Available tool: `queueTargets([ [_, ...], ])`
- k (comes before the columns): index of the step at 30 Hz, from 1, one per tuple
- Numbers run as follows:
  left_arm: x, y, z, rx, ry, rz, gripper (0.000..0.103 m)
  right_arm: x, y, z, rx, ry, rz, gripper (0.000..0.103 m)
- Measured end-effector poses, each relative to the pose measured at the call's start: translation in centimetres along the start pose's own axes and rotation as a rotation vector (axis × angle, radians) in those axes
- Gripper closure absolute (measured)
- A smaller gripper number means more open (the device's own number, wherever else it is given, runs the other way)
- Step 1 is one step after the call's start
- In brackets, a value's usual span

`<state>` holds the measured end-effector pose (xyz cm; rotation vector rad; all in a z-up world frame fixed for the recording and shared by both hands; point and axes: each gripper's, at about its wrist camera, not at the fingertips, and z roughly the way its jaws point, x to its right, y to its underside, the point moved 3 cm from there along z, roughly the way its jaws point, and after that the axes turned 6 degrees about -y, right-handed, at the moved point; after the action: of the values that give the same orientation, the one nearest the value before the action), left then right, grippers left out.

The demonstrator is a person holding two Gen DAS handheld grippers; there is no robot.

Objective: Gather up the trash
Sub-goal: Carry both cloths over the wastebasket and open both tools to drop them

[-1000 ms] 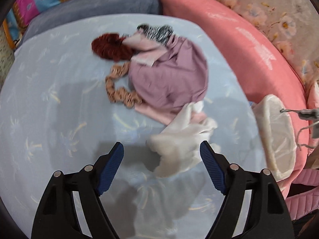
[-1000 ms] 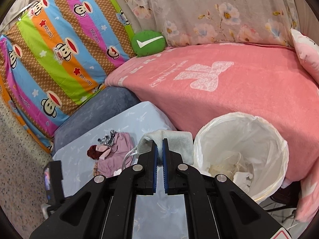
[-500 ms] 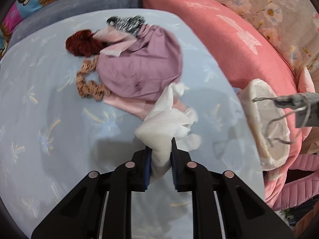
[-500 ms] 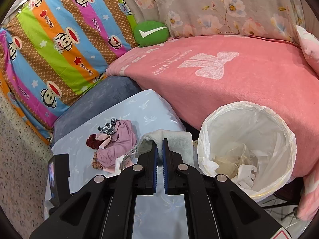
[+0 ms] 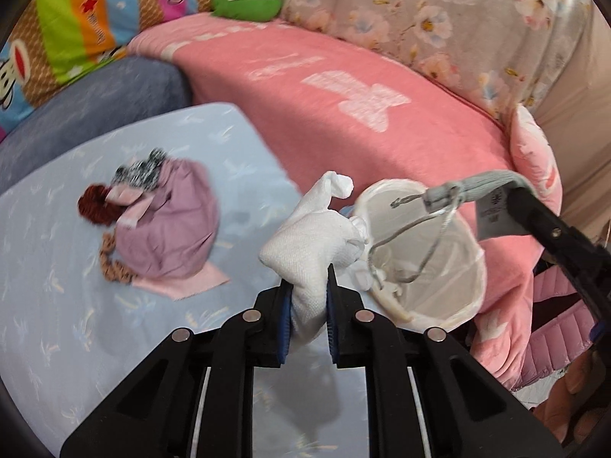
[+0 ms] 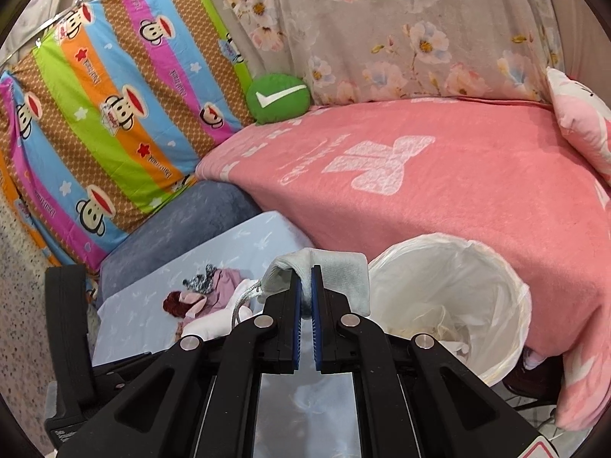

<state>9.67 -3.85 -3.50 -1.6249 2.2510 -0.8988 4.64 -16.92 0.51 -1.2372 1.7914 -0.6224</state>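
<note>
My left gripper [image 5: 308, 286] is shut on a crumpled white cloth [image 5: 313, 233] and holds it lifted above the light blue table [image 5: 57, 286], just left of the white-lined trash bin [image 5: 424, 252]. My right gripper [image 6: 306, 286] is shut on a grey drawstring pouch [image 6: 336, 267]; the pouch also shows in the left wrist view [image 5: 477, 187], hanging over the bin with its cord dangling. The bin [image 6: 458, 294] holds crumpled white waste. The white cloth shows low in the right wrist view [image 6: 214, 322].
A pile of purple, pink, red and patterned fabric [image 5: 160, 221] lies on the table. A pink blanket covers the bed [image 5: 343, 87] behind the bin. A green cushion [image 6: 278, 98] and a striped monkey-print sheet [image 6: 107, 114] stand at the back.
My left gripper closed on the white cloth, lifted it off the table and carried it right toward the bin. My right gripper stays shut on the pouch near the bin.
</note>
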Motion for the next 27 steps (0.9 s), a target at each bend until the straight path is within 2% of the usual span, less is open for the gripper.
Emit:
queueTargets([
  [9,6.2,-3.1,-0.7,0.061,0.071,0.117,0.088,4.9,-2.0,-3.0,0.069,0.069,0.058,0.099],
  [18,10.8,-4.0,0.3,0.055,0.13,0.202,0.087,9.9,-2.3,-4.5,0.093,0.136,0.128,0.099],
  [23,12.6,-4.1,1.0,0.037,0.155,0.231,0.085,11.4,-2.4,-4.0,0.087,0.154,0.15,0.098],
  [26,12.8,-4.4,1.3,0.031,0.16,0.219,0.058,11.6,-2.4,-3.6,0.081,0.151,0.146,0.091],
  [27,12.7,-4.5,1.1,0.046,0.147,0.211,0.044,11.5,-2.4,-3.5,0.081,0.158,0.142,0.088],
])
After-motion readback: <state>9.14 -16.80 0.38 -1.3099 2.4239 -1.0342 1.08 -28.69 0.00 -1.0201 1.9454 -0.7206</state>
